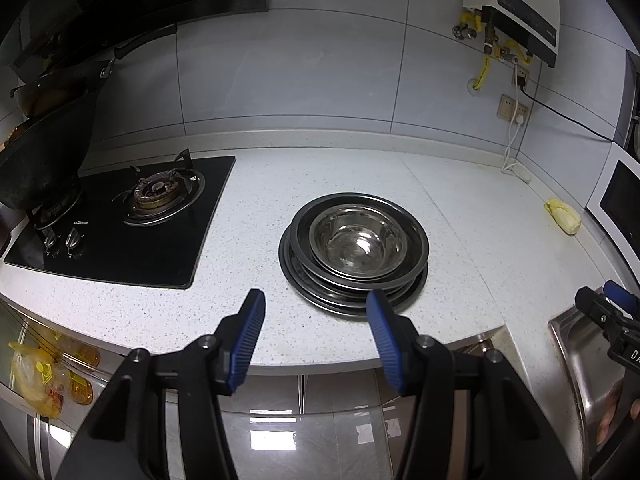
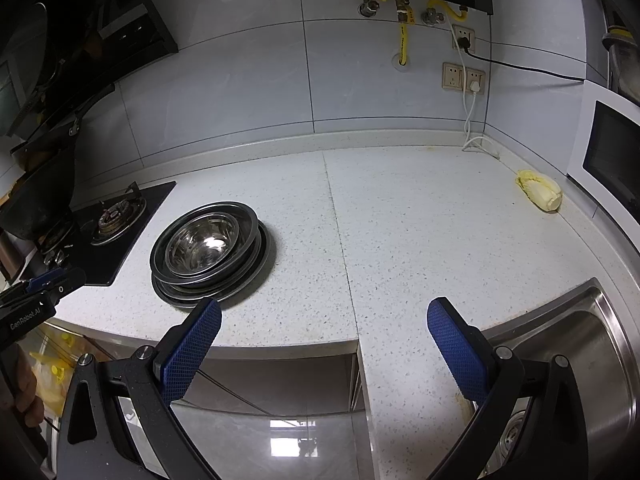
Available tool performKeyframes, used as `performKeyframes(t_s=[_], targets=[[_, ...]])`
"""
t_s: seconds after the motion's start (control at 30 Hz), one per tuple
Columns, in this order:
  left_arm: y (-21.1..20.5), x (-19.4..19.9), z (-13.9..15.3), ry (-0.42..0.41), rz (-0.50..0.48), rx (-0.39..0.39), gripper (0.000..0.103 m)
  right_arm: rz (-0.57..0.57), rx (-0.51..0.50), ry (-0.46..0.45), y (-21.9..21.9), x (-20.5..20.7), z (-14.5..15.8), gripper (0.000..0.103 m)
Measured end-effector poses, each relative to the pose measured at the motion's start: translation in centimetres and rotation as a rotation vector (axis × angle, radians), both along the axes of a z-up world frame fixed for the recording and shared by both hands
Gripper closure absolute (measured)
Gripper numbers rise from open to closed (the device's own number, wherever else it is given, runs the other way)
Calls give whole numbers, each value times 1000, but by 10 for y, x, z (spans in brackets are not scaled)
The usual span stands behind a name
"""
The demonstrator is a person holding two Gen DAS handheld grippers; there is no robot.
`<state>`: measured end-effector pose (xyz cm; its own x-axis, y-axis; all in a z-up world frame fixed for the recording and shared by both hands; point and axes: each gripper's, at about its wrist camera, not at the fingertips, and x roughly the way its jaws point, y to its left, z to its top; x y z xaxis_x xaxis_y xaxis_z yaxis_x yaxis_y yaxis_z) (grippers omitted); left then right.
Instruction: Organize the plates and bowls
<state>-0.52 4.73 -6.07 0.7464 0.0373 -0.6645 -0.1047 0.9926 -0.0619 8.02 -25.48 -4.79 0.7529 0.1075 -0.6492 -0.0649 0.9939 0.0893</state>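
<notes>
A stack of steel plates [image 1: 354, 280] sat on the speckled countertop [image 1: 460, 216], just right of the black gas hob [image 1: 120, 216], with a steel bowl [image 1: 358, 242] nested on top. The left gripper [image 1: 316, 308] hovered at the counter's front edge near the stack, its blue pads spread and holding nothing. The right gripper [image 2: 324, 320] also stood wide apart and empty, between the stack and the sink [image 2: 592, 320]. A yellowish cabbage [image 2: 540, 194] lay near the white microwave [image 2: 612, 156]
</notes>
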Motion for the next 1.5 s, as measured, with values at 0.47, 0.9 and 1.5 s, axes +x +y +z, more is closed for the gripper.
performKeyframes(t_s=[0.47,0.9,1.5], targets=[[1,-1,2,-2,-10,0,52,2,-3,-2,-1,-2,2,2],[5,0,1,3,-10,-1,52,11,-9,0,1,-1,0,2],[7,4,-3,12,-3,-3,52,18,-11,9,2,2,-4,2]])
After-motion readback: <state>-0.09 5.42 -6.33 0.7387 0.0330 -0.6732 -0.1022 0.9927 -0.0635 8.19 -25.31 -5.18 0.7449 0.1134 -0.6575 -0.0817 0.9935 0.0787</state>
